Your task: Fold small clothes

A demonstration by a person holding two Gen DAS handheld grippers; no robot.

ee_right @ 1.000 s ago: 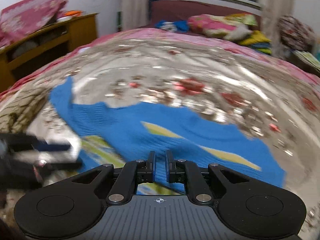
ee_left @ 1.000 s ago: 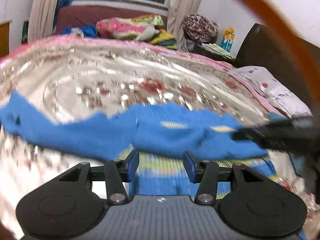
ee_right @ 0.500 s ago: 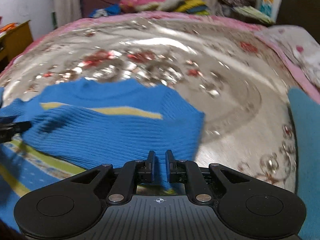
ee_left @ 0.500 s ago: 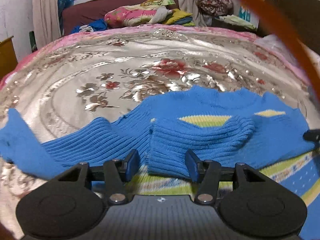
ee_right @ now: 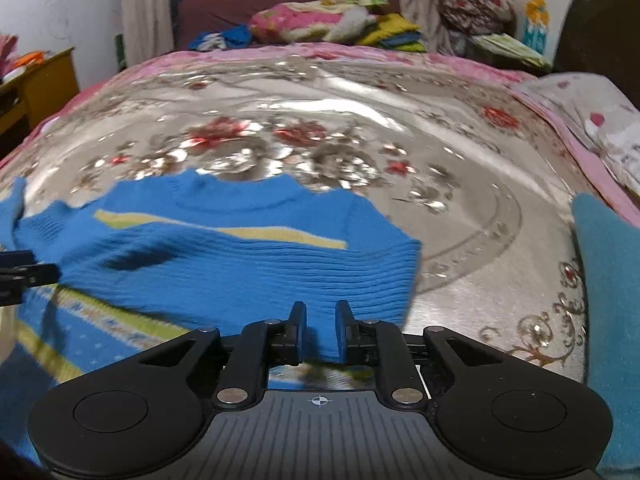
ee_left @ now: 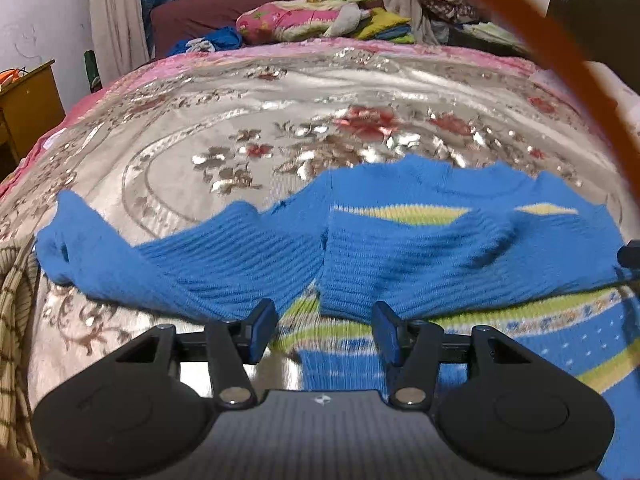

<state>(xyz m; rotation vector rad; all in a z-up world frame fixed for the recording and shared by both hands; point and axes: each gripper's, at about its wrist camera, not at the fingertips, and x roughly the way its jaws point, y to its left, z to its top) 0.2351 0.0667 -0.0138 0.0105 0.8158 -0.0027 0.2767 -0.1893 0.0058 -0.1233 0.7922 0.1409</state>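
A small blue knitted sweater (ee_left: 440,248) with yellow-green stripes lies on the floral bedspread (ee_left: 280,128). One sleeve is folded across its chest; the other sleeve (ee_left: 120,260) stretches out to the left. My left gripper (ee_left: 324,332) is open, just above the sweater's lower part, holding nothing. In the right wrist view the sweater (ee_right: 240,256) fills the lower left. My right gripper (ee_right: 320,336) has its fingers narrowly apart with the folded sleeve's edge between them. The left gripper's tip (ee_right: 24,276) shows at the left edge there.
A teal cloth (ee_right: 608,300) lies at the right of the bed. A checked beige cloth (ee_left: 16,320) lies at the left. A pillow (ee_right: 592,120) is at far right. Piled clothes (ee_left: 312,16) sit beyond the bed; a wooden cabinet (ee_left: 28,108) stands left.
Both grippers have drawn back toward the sweater's hem. The right gripper carried the sleeve across the chest and its fingers have parted slightly. The view has steadied after fast motion.
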